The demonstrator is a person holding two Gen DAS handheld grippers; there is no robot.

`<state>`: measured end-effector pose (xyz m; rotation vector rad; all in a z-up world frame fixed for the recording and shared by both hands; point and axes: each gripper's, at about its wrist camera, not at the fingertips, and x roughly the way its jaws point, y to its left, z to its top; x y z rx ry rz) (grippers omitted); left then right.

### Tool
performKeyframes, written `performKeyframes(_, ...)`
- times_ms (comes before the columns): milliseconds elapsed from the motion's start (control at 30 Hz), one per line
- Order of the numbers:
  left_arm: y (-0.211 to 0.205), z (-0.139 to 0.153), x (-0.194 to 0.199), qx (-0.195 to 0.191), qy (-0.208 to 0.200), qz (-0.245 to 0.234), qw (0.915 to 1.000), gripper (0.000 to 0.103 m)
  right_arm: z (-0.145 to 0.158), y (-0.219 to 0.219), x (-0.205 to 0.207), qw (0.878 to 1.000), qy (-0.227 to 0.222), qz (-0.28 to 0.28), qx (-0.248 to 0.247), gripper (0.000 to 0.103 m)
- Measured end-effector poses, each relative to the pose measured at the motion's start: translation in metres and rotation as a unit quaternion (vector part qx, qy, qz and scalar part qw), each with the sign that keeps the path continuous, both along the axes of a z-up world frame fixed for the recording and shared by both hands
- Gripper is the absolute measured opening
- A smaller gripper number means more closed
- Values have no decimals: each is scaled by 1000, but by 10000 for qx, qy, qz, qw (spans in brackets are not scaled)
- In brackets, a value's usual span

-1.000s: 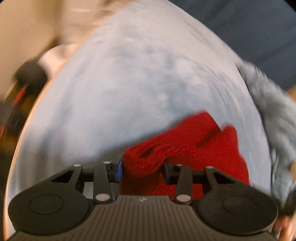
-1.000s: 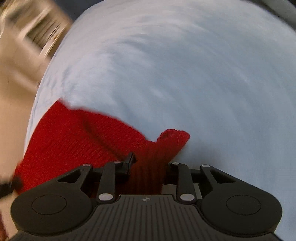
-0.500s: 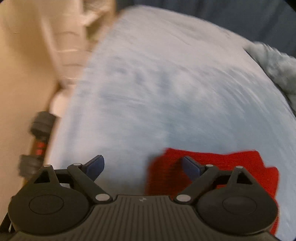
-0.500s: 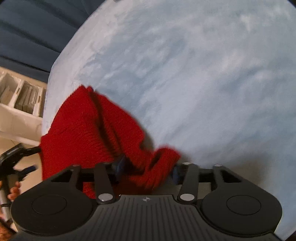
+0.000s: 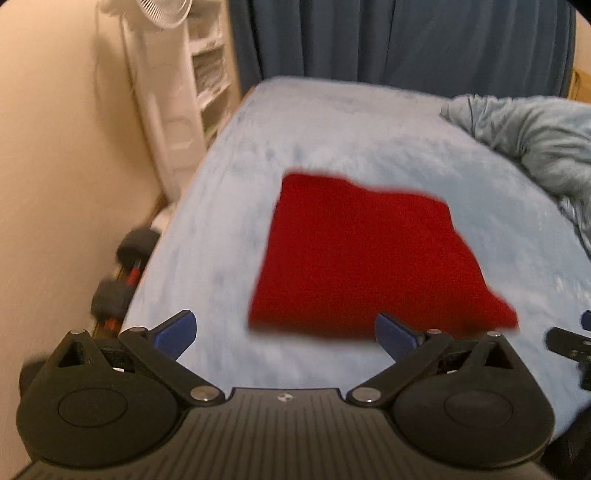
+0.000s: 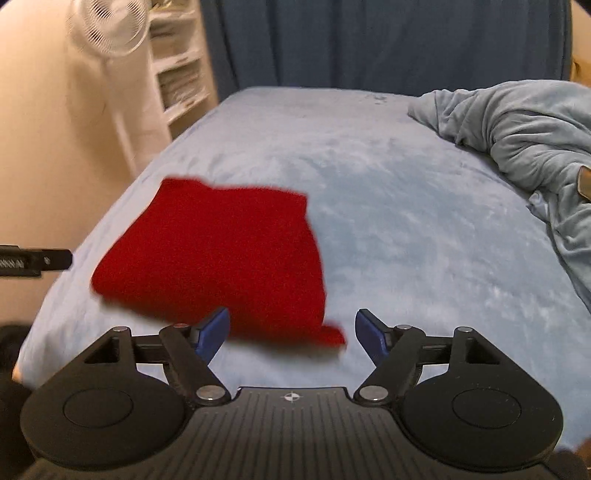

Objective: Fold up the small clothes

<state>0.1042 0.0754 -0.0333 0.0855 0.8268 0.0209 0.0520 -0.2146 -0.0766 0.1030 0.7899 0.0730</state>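
Observation:
A red knit garment [image 5: 365, 254] lies folded flat on the light blue bed [image 5: 332, 122]. It also shows in the right wrist view [image 6: 221, 258], left of centre. My left gripper [image 5: 286, 336] is open and empty, raised above the bed, with the garment's near edge just beyond its fingertips. My right gripper [image 6: 291, 330] is open and empty, raised over the garment's near right corner. Part of the right gripper shows at the right edge of the left wrist view [image 5: 569, 343].
A crumpled grey-blue blanket [image 6: 524, 133] lies on the bed's right side. A white fan [image 6: 110, 33] and white shelves [image 6: 177, 70] stand on the left by the beige wall. Dumbbells [image 5: 125, 269] lie on the floor left of the bed. Dark blue curtains [image 5: 399, 40] hang behind.
Both grippers have let go of the red garment and opened. They have pulled back and up from the bed. The garment now lies folded flat.

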Motion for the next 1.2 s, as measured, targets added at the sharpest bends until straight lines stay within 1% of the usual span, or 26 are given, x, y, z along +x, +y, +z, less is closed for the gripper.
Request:
performKeyframes(67,-4,-2,-23,-69,96,101,9999,103,-1,1,-21,9996,33,-210,212,77)
performKeyframes(167,-8,-3,-45,-143,163,106,9997,103,-1,5,-40,9989,47,-363,277,77)
performKeyframes(233,-11,-3,-51,-93,159,60,9998,103,2,13,-50,9994,22,-236,259,78)
performKeyframes(300,-14,1,-61,-33,34,36,10000,103,7,19,-59,9999,-70,-74,140,79)
performKeyframes(367,-19,6,-70,4,-71,-12,10000,103,11,22,-68,9998,-171,-9,33,80)
performKeyframes(467,-25,9,-80,22,-145,-63,9999,103,13,25,-73,9998,-204,60,-22,80)
performKeyframes(800,-28,12,-88,53,-164,-80,9998,103,13,33,-82,9994,-277,127,-177,80)
performKeyframes(1033,-27,8,-86,23,-87,-56,9999,103,12,33,-82,9996,-210,119,-167,80)
performKeyframes(1200,-29,6,-87,85,-93,-70,9999,103,12,33,-81,9996,-206,113,-173,80)
